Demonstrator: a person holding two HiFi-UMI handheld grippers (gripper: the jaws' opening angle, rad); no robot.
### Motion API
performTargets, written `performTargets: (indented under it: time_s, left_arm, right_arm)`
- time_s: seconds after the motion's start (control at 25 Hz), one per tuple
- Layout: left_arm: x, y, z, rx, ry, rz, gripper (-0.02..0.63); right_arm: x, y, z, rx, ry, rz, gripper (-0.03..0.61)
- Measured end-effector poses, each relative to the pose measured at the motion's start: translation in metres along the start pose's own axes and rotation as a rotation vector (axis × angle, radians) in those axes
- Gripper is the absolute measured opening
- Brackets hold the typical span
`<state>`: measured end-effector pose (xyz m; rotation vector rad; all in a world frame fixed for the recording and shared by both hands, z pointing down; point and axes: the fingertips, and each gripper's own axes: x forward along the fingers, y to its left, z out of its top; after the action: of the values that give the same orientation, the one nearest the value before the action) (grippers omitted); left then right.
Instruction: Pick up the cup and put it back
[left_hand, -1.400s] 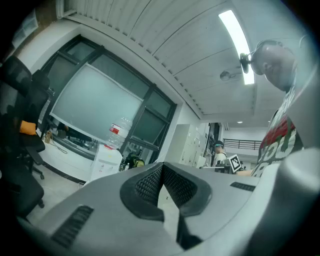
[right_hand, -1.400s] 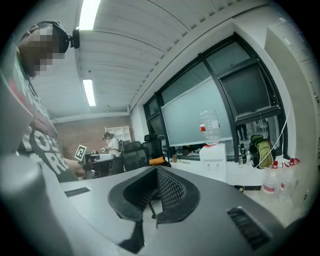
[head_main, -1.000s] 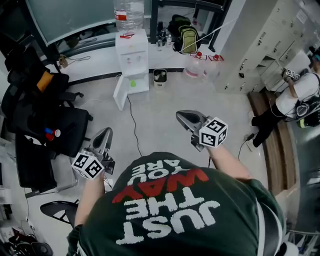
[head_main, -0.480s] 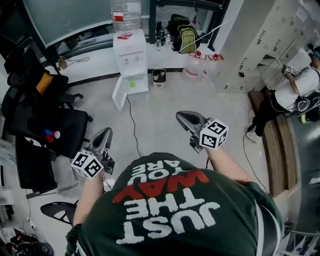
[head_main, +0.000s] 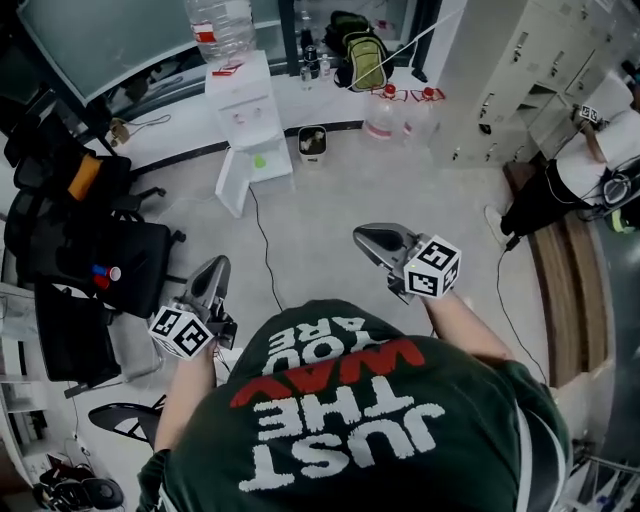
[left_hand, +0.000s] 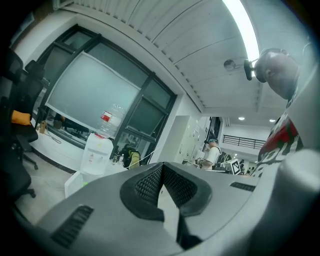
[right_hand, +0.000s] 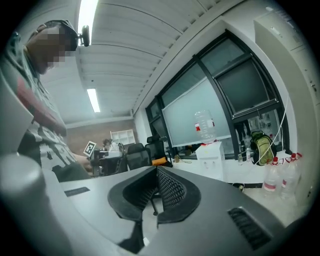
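Head view gives me the room from above. The white water dispenser (head_main: 245, 105) stands by the window wall with a big clear bottle (head_main: 218, 25) on top. Just right of the dispenser sits a small dark bin (head_main: 312, 143), and further right of it lies a green backpack (head_main: 362, 55). A black cable (head_main: 265, 250) runs from the dispenser across the floor toward me. The left gripper (head_main: 215, 265) hangs over bare floor well short of the dispenser and nearly in line with it. The right gripper (head_main: 362, 236) is about as far out, but off to the dispenser's right. Both point roughly level into the room.

In the left gripper view the two ribbed pads (left_hand: 147, 185) meet at their tips with nothing between them. The right gripper view shows the same: jaws together, empty. Left of the dispenser, black office chairs (head_main: 90, 260) crowd the wall. I cannot pick out the cup in any view.
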<state>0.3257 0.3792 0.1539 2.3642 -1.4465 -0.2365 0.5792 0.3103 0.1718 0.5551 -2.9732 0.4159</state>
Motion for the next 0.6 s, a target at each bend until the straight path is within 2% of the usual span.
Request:
performTargets:
  time_s: [0.16,0.28,0.44,0.6]
  left_arm:
    - [0.018,-0.003,-0.009,-0.009,0.019,0.009,0.008]
    - [0.022,0.025,-0.011,-0.022,0.015,0.028,0.008]
    - [0.033,0.096,-0.006,-0.068,0.004,0.038,0.008]
    - [0.052,0.206,0.008,-0.106,0.0,0.003,0.008]
  right_arm:
    - [0.003,-0.021,-0.012,0.019,0.019,0.021,0.035]
    - [0.029,-0.032,-0.016,0.025,0.029,0.038,0.035]
    - [0.096,-0.052,-0.013,0.006,0.065,0.046,0.035]
    - [0.196,-0.074,-0.007,-0.018,0.1,0.036,0.035]
